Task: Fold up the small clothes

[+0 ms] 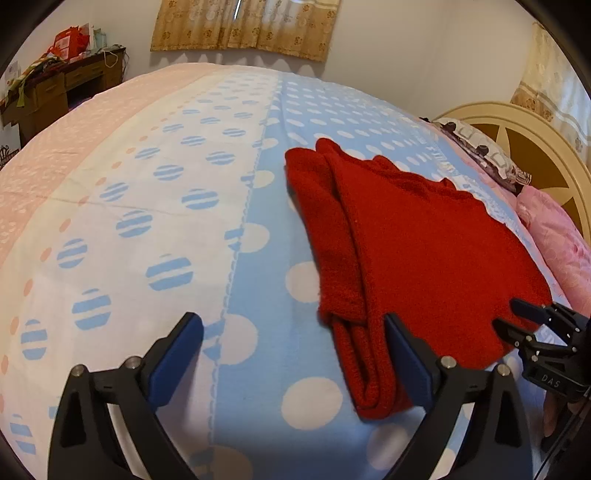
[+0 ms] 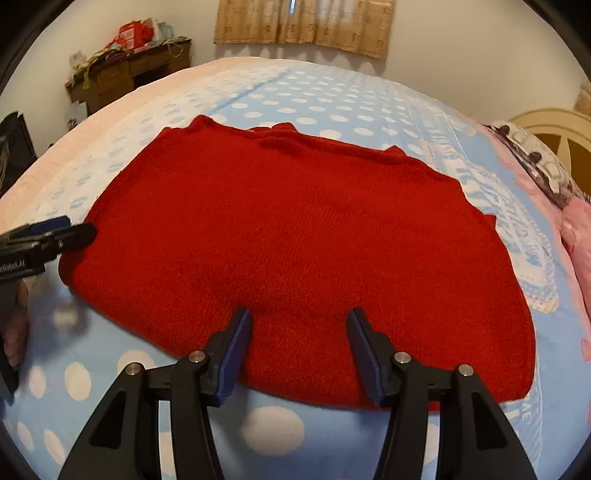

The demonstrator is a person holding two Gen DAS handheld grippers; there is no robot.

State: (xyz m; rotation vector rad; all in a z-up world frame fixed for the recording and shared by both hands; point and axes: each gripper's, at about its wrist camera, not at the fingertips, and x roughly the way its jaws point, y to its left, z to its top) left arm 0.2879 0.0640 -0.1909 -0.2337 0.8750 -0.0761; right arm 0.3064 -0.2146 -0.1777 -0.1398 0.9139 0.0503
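Observation:
A red knit garment (image 2: 303, 236) lies folded flat on the bed, with a folded sleeve or side strip along its left edge in the left wrist view (image 1: 417, 251). My left gripper (image 1: 293, 325) is open and empty, its right finger (image 1: 406, 354) resting at the garment's near left edge. It also shows at the left of the right wrist view (image 2: 70, 229). My right gripper (image 2: 299, 317) is open and empty, its fingertips over the garment's near hem. It shows at the right of the left wrist view (image 1: 513, 314).
The bed has a blue, white and pink dotted cover (image 1: 155, 206). Pink pillows (image 1: 561, 240) and a cream headboard (image 1: 524, 136) are to the right. A cluttered wooden desk (image 2: 129, 74) stands by the far wall, under curtains (image 2: 303, 26).

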